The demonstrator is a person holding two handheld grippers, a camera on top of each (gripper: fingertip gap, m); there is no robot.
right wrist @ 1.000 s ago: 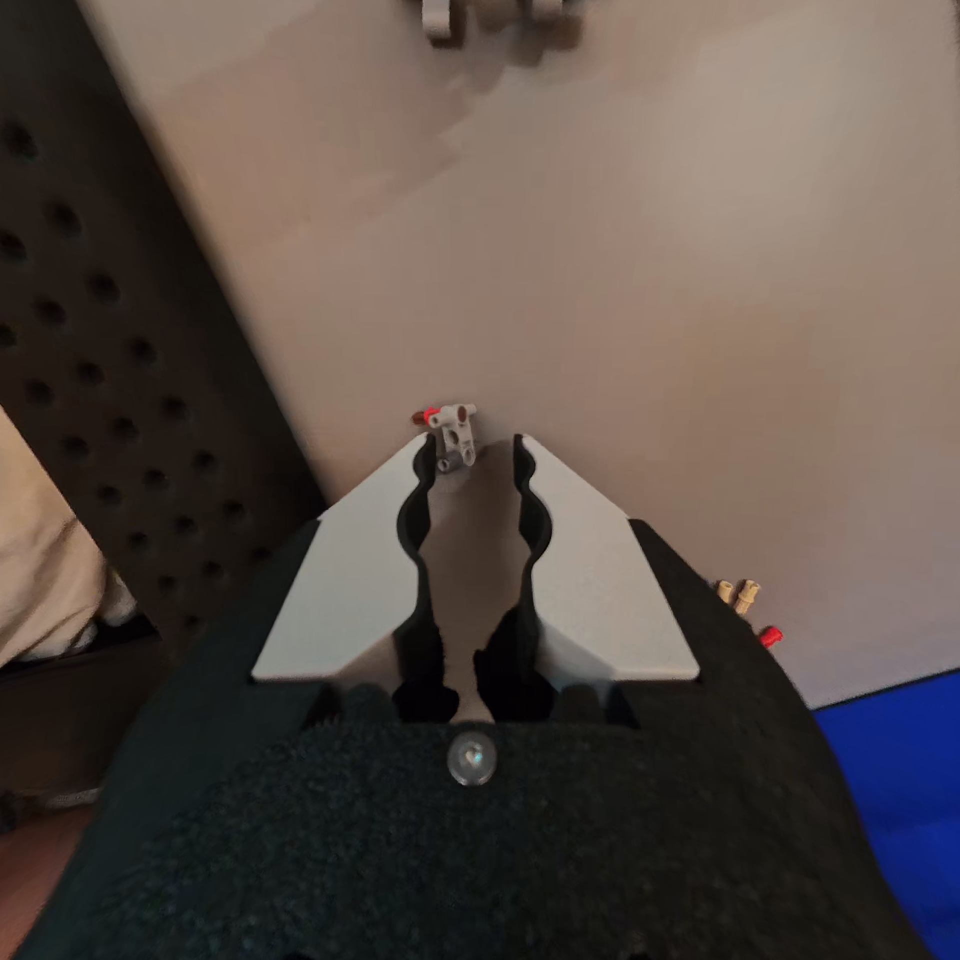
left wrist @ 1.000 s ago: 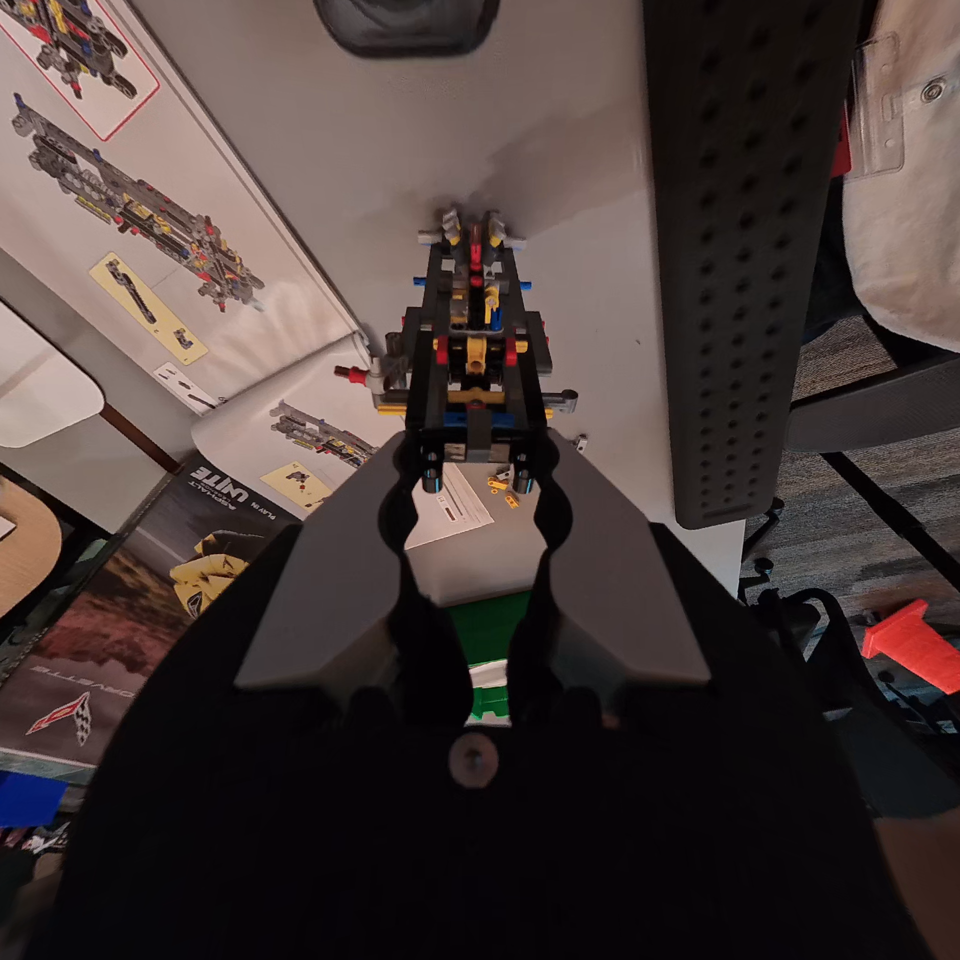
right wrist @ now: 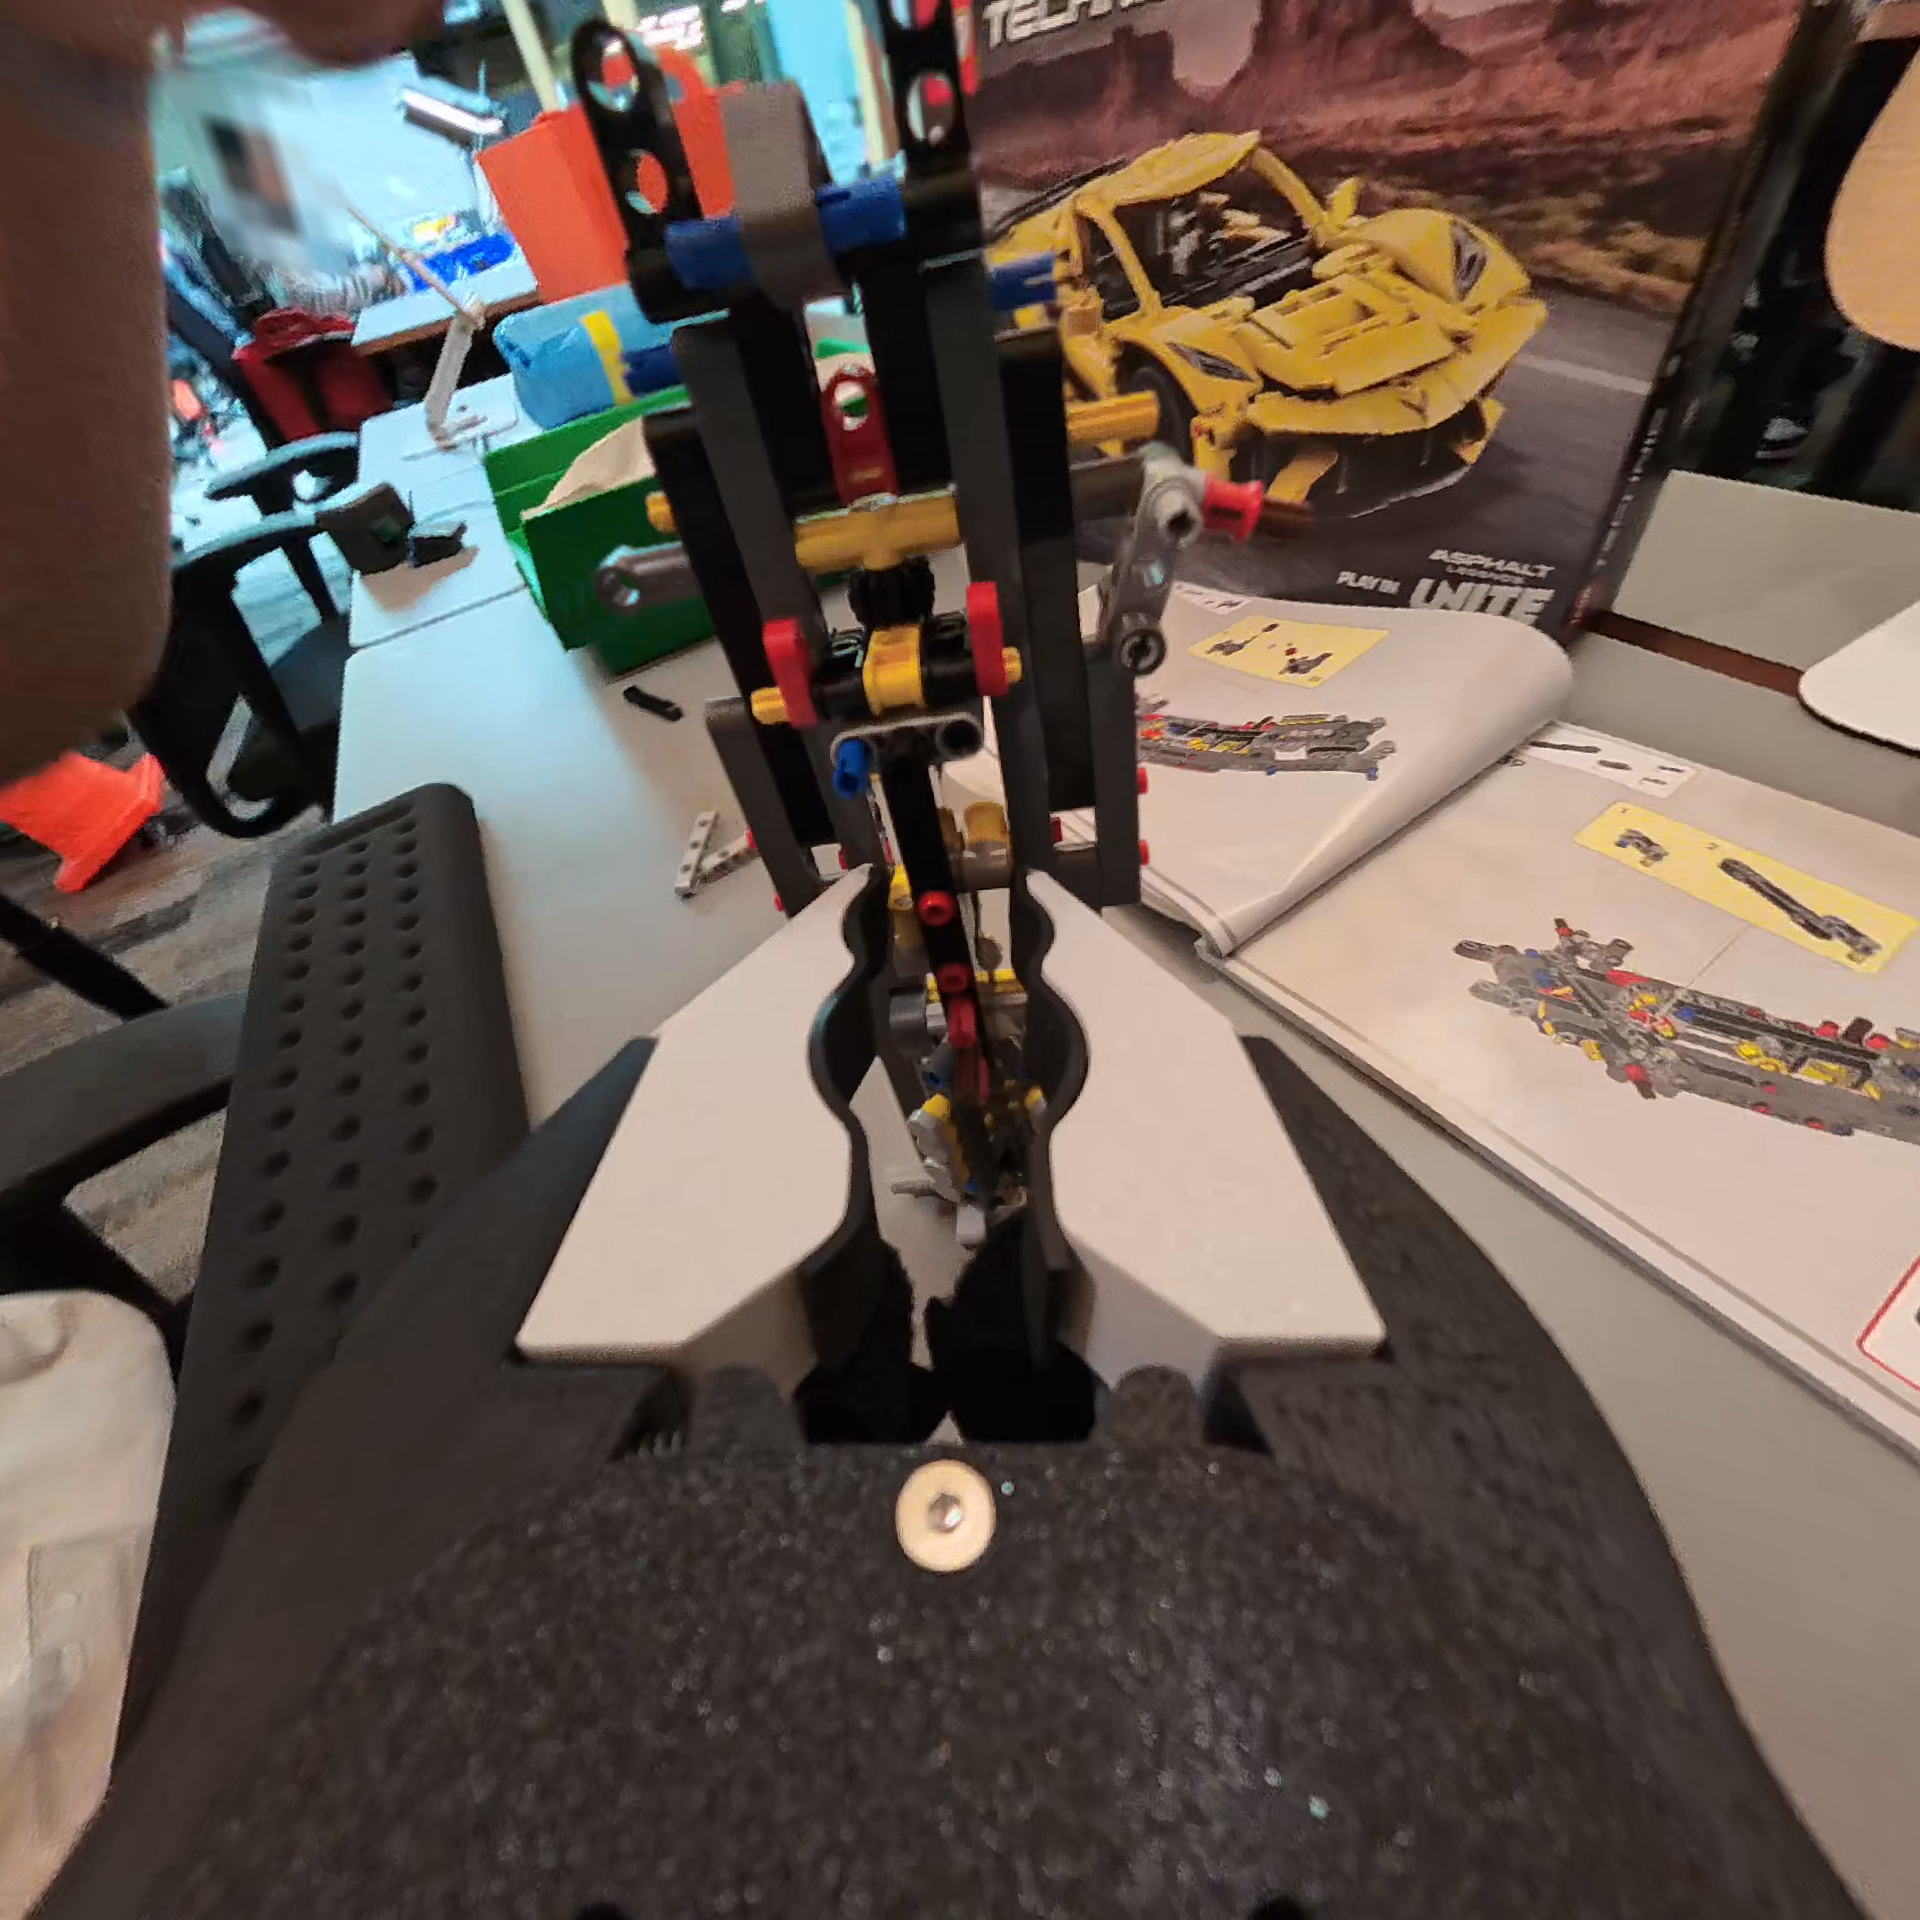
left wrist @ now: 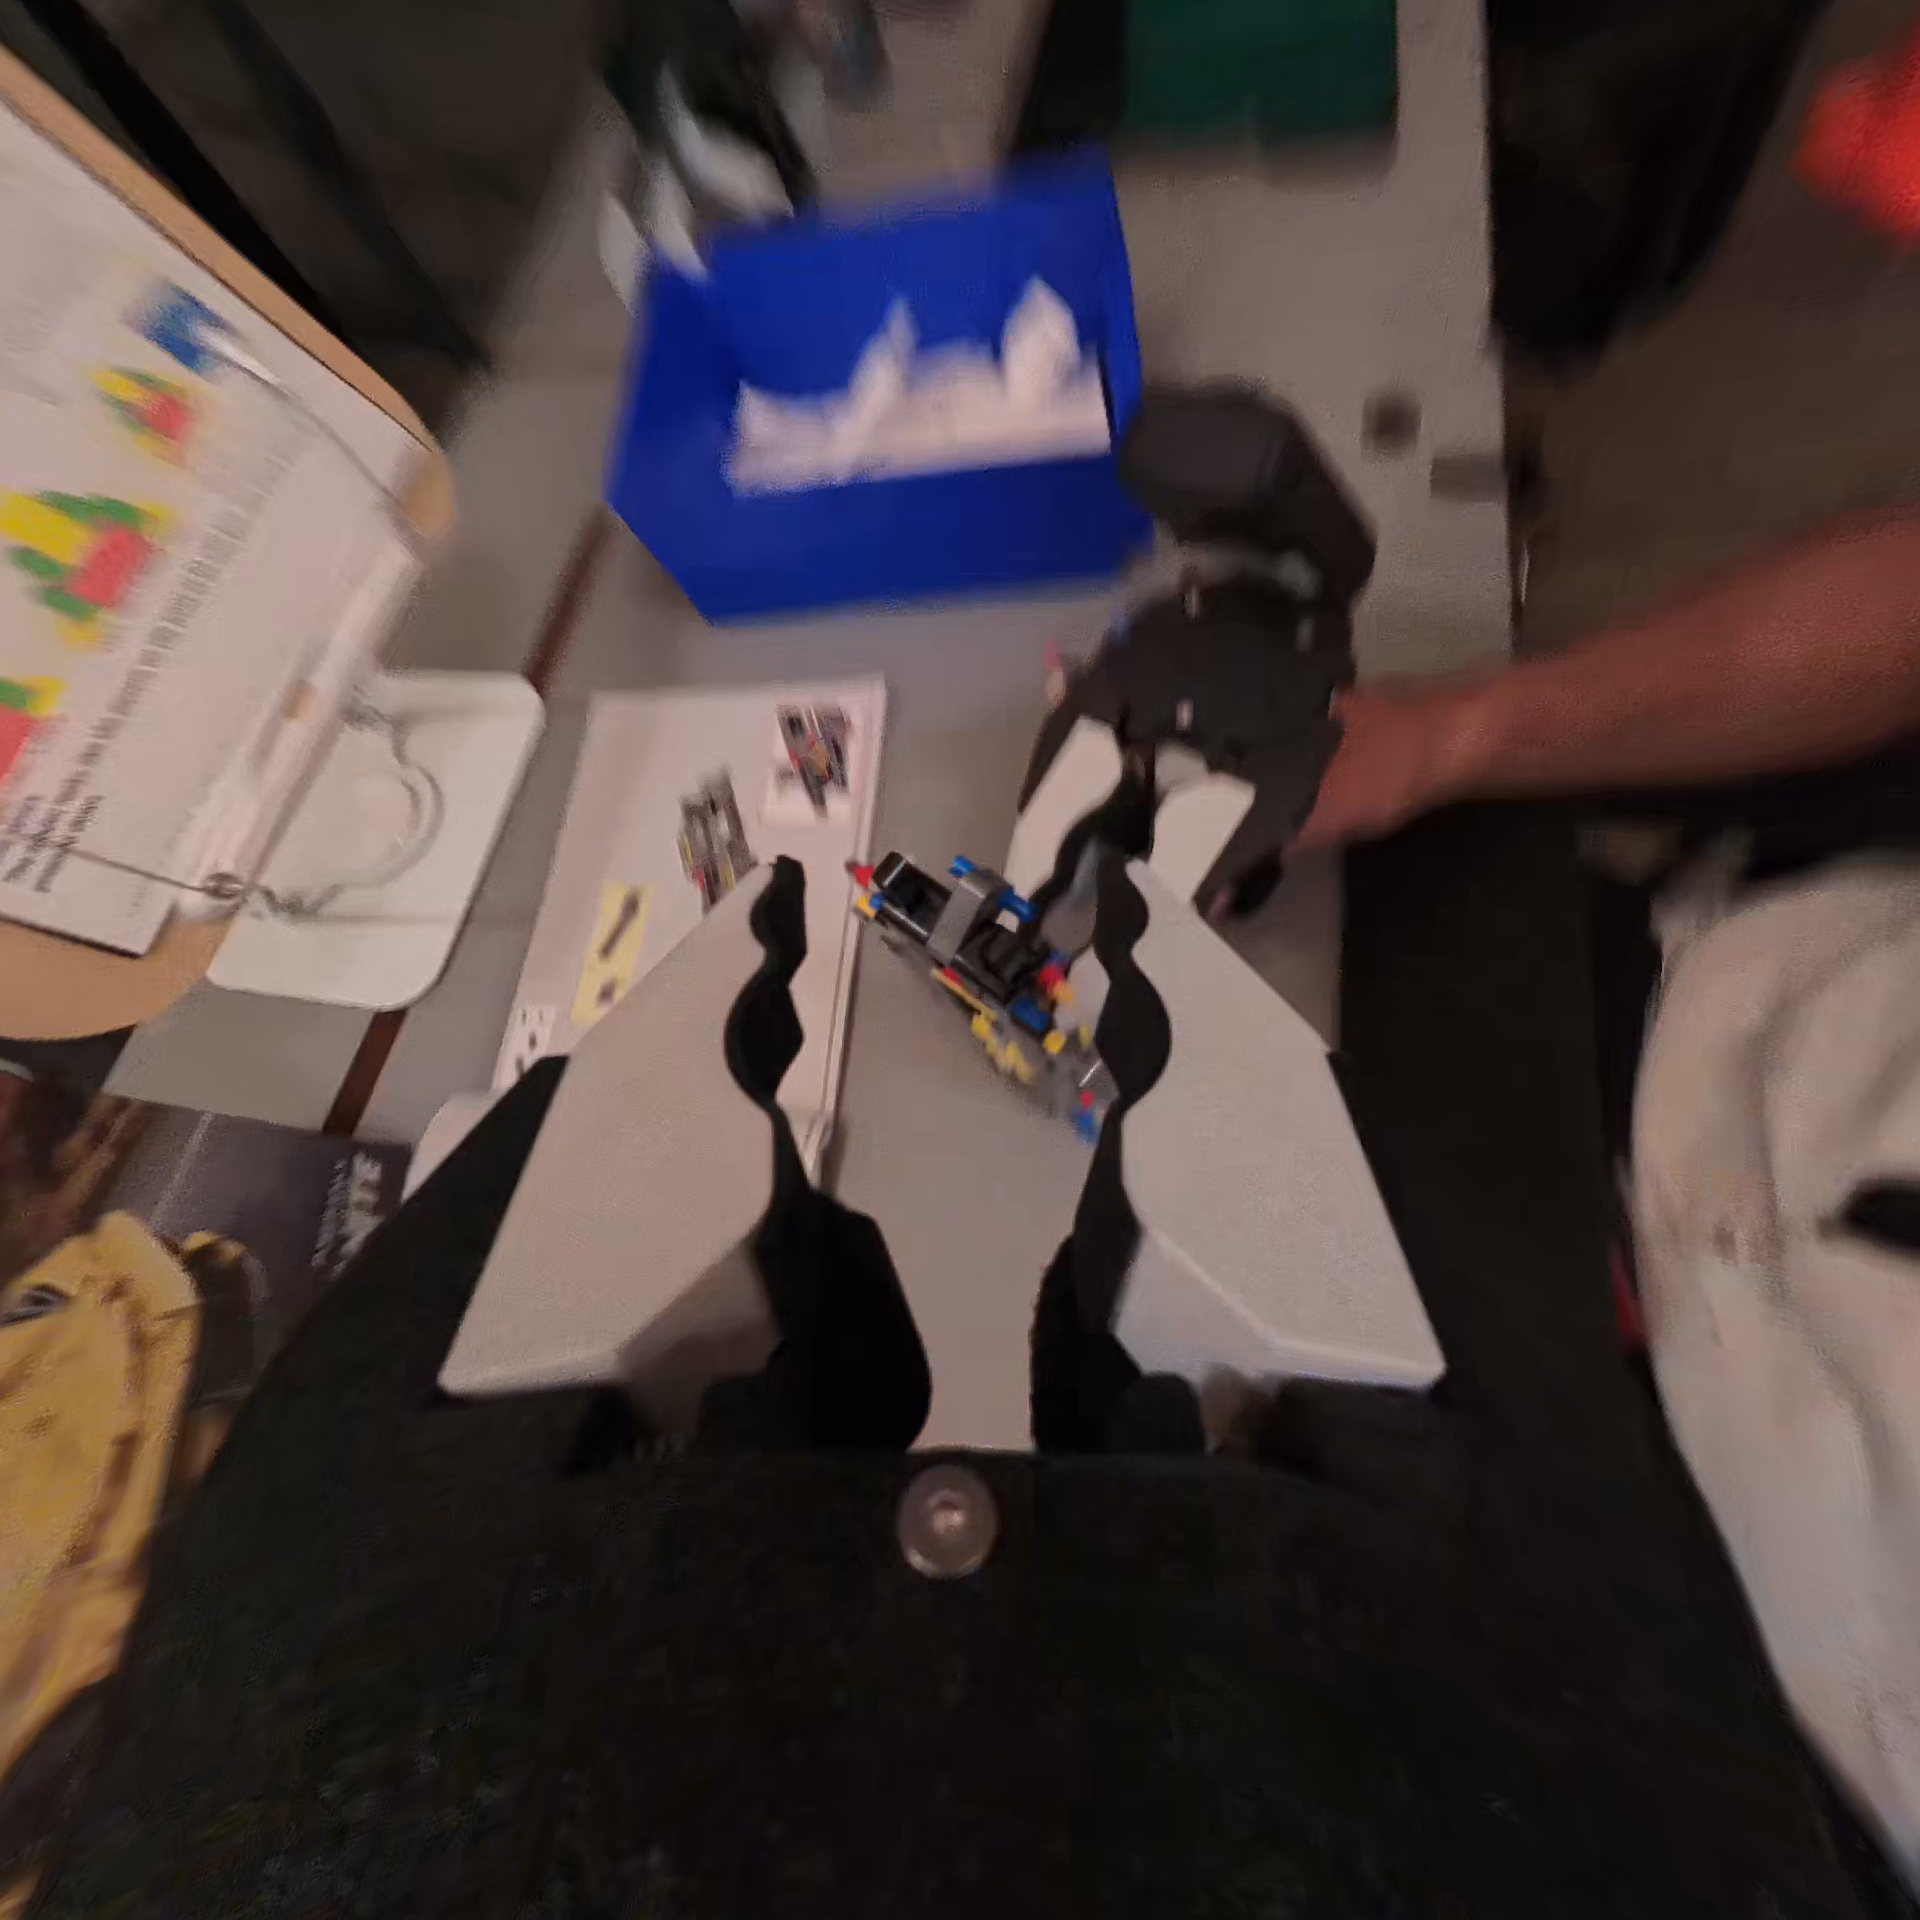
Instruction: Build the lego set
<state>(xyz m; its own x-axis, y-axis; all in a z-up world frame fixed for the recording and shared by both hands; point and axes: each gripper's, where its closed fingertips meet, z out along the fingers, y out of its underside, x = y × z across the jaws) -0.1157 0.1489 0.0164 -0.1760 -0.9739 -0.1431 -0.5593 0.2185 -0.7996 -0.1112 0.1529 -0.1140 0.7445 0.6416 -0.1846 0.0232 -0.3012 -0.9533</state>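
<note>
Right now the right gripper (right wrist: 951, 894) is clenched on the lego chassis (right wrist: 894, 582), fingers pinching its narrow lower end at frame centre; the black-beam assembly with yellow, red and blue pins stands upright, reaching the top edge. Lower left is a black perforated pad (right wrist: 353, 997); to the right the open instruction booklet (right wrist: 1558, 966) lies flat on the grey table (right wrist: 520, 727). Farther back, upper right, stands the box with a yellow car (right wrist: 1351, 312); a green bin (right wrist: 582, 540) sits centre left.

Left wrist view is blurred: left gripper (left wrist: 951, 904) is released, jaws wide apart with nothing between them, the chassis (left wrist: 977, 966) beyond its tips beside the right finger. The right gripper (left wrist: 1122, 831) grips it from centre right. Blue box (left wrist: 883, 436) at top centre.
</note>
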